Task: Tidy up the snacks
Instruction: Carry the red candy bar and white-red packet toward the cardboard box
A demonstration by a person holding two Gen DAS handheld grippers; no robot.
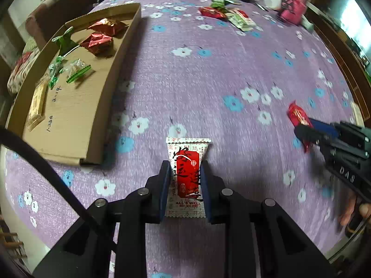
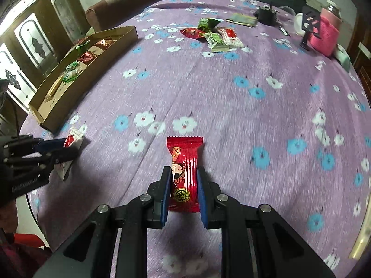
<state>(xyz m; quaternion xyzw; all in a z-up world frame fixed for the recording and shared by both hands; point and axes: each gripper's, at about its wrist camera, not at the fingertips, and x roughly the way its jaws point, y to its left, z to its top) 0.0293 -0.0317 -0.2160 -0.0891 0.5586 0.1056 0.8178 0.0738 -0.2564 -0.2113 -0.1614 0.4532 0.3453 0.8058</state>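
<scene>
Two crinkly plastic snack packets are clamped over the purple flowered tablecloth (image 2: 231,97), one in each gripper. Nearest in the left wrist view, the left gripper (image 1: 184,180) pinches a white sachet with a red label and zigzag-cut ends (image 1: 186,173) between its blue-padded black fingers, pressed against both long edges. In the right wrist view, the right gripper (image 2: 184,185) likewise squeezes a glossy red ribbed wrapper printed with a cartoon figure (image 2: 184,173), jaws narrowed onto its sides.

Further left stands a shallow brown cardboard tray (image 1: 102,106) with low walls and handwritten marks on its floor. Inside lie a flat golden bar packet (image 1: 37,104) at the near end, then clear sweets with green twisted ends (image 1: 76,70), then two crumpled red foil packets (image 1: 99,41) at the far end.

Beyond, in the middle of the cloth, a loose heap of red, green and white packets (image 2: 213,37) waits. At the far edge sit a pink knitted sleeve around a jar (image 2: 327,32) and a small black device (image 2: 266,15).
</scene>
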